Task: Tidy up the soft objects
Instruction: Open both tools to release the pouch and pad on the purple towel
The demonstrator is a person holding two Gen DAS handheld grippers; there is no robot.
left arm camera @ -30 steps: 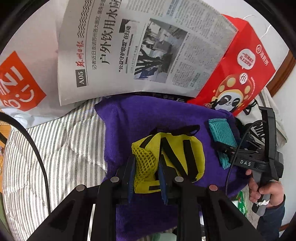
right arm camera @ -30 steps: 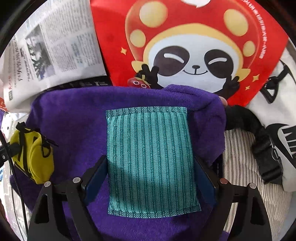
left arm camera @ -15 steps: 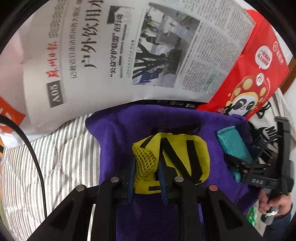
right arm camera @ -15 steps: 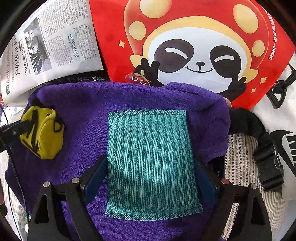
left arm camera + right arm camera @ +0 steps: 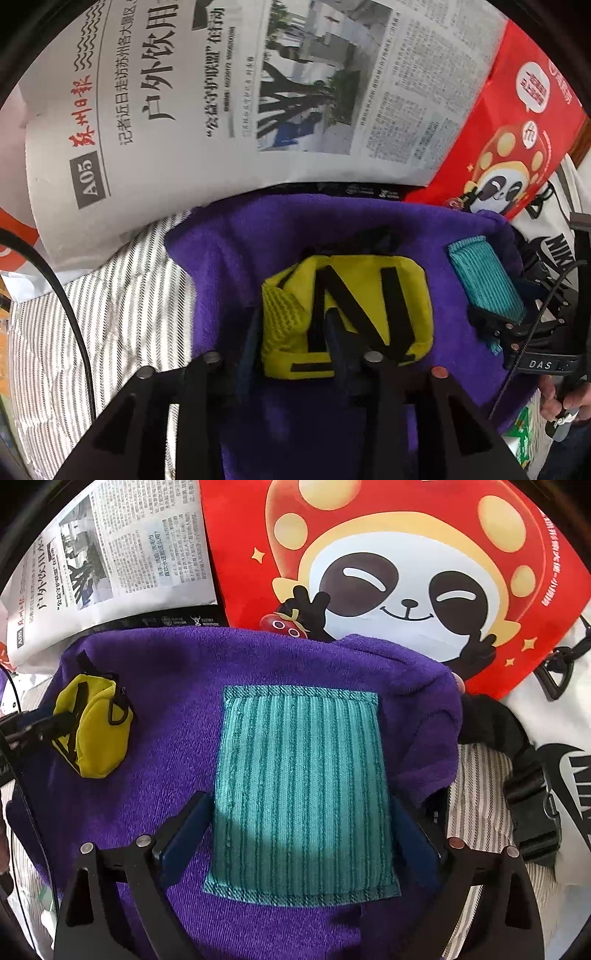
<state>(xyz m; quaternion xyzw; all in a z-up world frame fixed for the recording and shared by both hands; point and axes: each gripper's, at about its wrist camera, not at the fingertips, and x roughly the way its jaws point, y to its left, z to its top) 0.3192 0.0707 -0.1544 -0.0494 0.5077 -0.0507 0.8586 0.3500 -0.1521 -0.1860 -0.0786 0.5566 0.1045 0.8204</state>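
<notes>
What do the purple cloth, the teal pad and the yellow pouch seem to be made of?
Purple cloth: probably terry or fleece, matte; a fuzzy nap shows.
Teal pad: woven ribbed fabric, perhaps chenille; raised lengthwise stripes and a stitched border.
Yellow pouch: smooth synthetic fabric, likely nylon, with a mesh panel and black webbing straps.

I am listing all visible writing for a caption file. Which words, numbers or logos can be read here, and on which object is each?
"A05": grey tag on the folded newspaper.
"户外饮用": the newspaper's large black headline, cut off at the top.
"DAS": black right gripper.
Nike swoosh logo: white fabric bag.
Newspaper body text and red panda paper bag lettering: too small to read.
</notes>
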